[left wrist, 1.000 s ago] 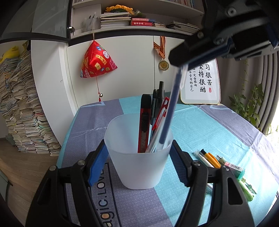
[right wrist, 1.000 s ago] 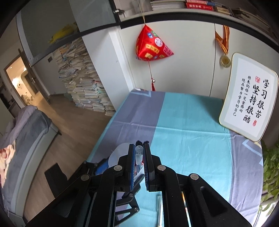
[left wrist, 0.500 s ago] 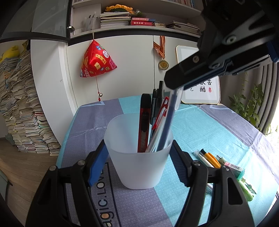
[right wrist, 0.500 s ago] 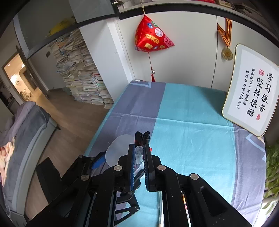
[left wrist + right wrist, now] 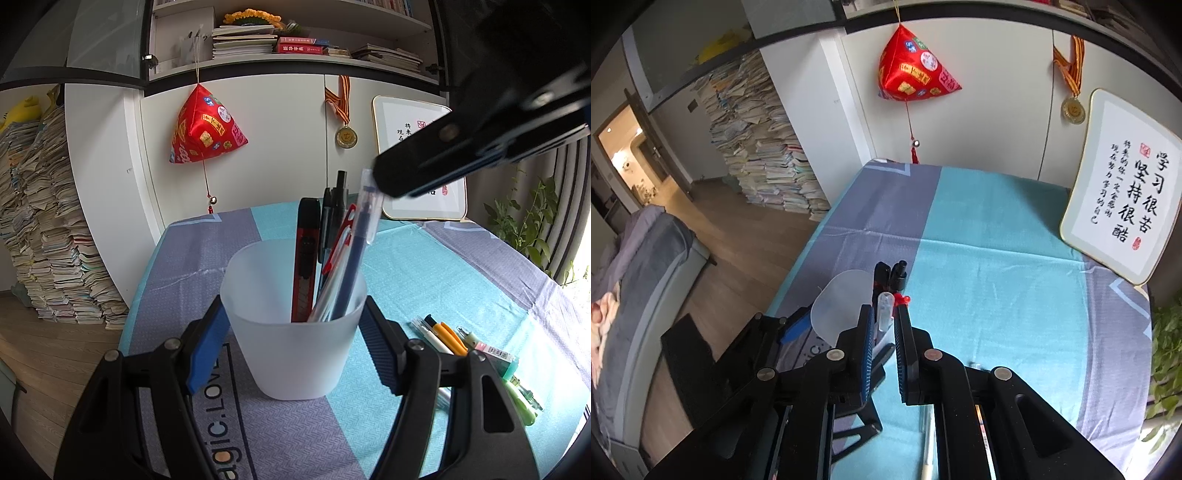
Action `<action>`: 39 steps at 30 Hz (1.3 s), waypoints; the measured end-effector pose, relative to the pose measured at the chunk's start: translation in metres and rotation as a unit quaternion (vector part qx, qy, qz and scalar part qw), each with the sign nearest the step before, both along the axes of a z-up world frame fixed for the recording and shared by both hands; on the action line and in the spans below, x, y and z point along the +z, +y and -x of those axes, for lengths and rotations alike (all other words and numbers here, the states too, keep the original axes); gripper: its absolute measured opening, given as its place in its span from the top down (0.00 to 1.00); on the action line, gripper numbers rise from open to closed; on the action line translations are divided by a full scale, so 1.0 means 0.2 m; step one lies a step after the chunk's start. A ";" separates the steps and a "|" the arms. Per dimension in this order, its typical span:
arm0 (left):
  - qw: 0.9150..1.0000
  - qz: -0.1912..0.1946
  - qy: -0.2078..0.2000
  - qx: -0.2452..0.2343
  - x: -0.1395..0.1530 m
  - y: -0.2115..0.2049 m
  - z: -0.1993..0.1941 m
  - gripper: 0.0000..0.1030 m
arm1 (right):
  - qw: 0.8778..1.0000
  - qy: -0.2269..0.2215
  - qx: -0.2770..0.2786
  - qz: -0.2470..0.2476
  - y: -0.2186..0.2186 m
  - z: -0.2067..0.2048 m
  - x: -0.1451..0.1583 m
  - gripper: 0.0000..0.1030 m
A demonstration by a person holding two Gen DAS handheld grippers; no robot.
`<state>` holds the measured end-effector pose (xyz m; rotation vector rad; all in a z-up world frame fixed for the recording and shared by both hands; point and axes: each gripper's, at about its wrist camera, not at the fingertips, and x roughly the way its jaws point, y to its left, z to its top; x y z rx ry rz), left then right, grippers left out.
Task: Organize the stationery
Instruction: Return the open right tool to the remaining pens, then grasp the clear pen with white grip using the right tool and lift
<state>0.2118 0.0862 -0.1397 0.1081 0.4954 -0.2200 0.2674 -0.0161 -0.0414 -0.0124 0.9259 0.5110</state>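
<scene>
The frosted cup (image 5: 295,332) stands upright on the table (image 5: 424,266), and your left tongs (image 5: 293,343) are spread wide around its lower half, one pad at each side wall; whether the pads actually press the cup you cannot tell from here. Inside the cup a blue pen (image 5: 354,254) leans to the right against the rim, its clear cap end sticking up well above the cup. Beside it in the cup stand a red utility knife (image 5: 304,258), black pens (image 5: 334,218) and a red-and-white item (image 5: 340,243). Your right tongs (image 5: 884,321) sit above the cup with the pen's cap end between the pads; a small gap shows on each side of the cap, so the pads stand slightly apart and look to be off the pen. To the right of the cup, on the teal part of the cloth, lies a row of loose pens and markers (image 5: 461,343), apart from the cup. Behind the cup, at the far edge of the table, a framed calligraphy board (image 5: 1123,192) leans on the wall.
</scene>
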 end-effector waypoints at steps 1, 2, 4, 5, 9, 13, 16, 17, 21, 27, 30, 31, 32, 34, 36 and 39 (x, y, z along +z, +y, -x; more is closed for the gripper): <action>1.000 0.000 0.000 0.000 0.00 0.01 0.00 0.33 | 1.000 -0.003 -0.001 -0.001 -0.02 0.01 0.01 0.91; 1.000 0.000 0.000 0.000 0.00 0.01 0.00 0.33 | 1.000 -0.006 -0.003 -0.002 -0.04 0.02 0.02 0.91; 1.000 0.000 0.000 0.000 0.00 0.01 0.00 0.33 | 1.000 -0.007 -0.007 -0.001 -0.08 0.04 0.03 0.91; 1.000 0.000 0.000 0.000 0.00 0.00 0.00 0.33 | 1.000 -0.005 -0.008 0.001 -0.10 0.05 0.03 0.91; 1.000 -0.001 0.000 0.000 0.00 0.00 0.00 0.33 | 1.000 0.013 -0.012 0.016 -0.18 0.10 -0.05 0.91; 1.000 0.000 0.000 0.000 0.00 0.00 0.00 0.33 | 0.998 0.044 -0.001 0.036 -0.22 0.16 -0.20 0.91; 1.000 0.000 0.000 0.000 0.00 0.00 0.00 0.33 | 0.997 0.064 0.010 0.048 -0.23 0.20 -0.31 0.90; 1.000 0.000 0.000 0.000 0.00 0.00 0.00 0.33 | 0.996 0.071 0.012 0.050 -0.23 0.20 -0.35 0.90; 1.000 0.001 0.001 0.001 0.00 0.00 0.00 0.33 | 0.994 0.091 0.013 0.052 -0.24 0.21 -0.45 0.90; 1.000 0.002 0.001 0.001 0.01 0.00 0.00 0.33 | 0.993 0.088 0.034 0.076 -0.19 0.23 -0.52 0.90; 1.000 0.002 0.001 0.001 0.01 0.00 0.00 0.33 | 0.991 0.088 0.034 0.091 -0.17 0.22 -0.55 0.90; 1.000 0.003 0.001 0.001 0.01 0.00 0.00 0.33 | 0.991 0.089 0.034 0.094 -0.16 0.22 -0.56 0.90; 1.000 0.003 0.001 0.001 0.01 0.01 0.00 0.33 | 0.991 0.089 0.034 0.095 -0.15 0.20 -0.56 0.90; 1.000 0.003 0.001 0.001 0.01 0.00 0.00 0.33 | 0.991 0.086 0.032 0.101 -0.14 0.19 -0.57 0.90; 1.000 0.003 0.001 0.001 0.01 0.00 0.00 0.33 | 0.990 0.089 0.032 0.102 -0.14 0.16 -0.59 0.87; 1.000 0.003 0.001 0.001 0.01 0.00 0.00 0.33 | 0.990 0.094 0.027 0.099 -0.15 0.14 -0.61 0.84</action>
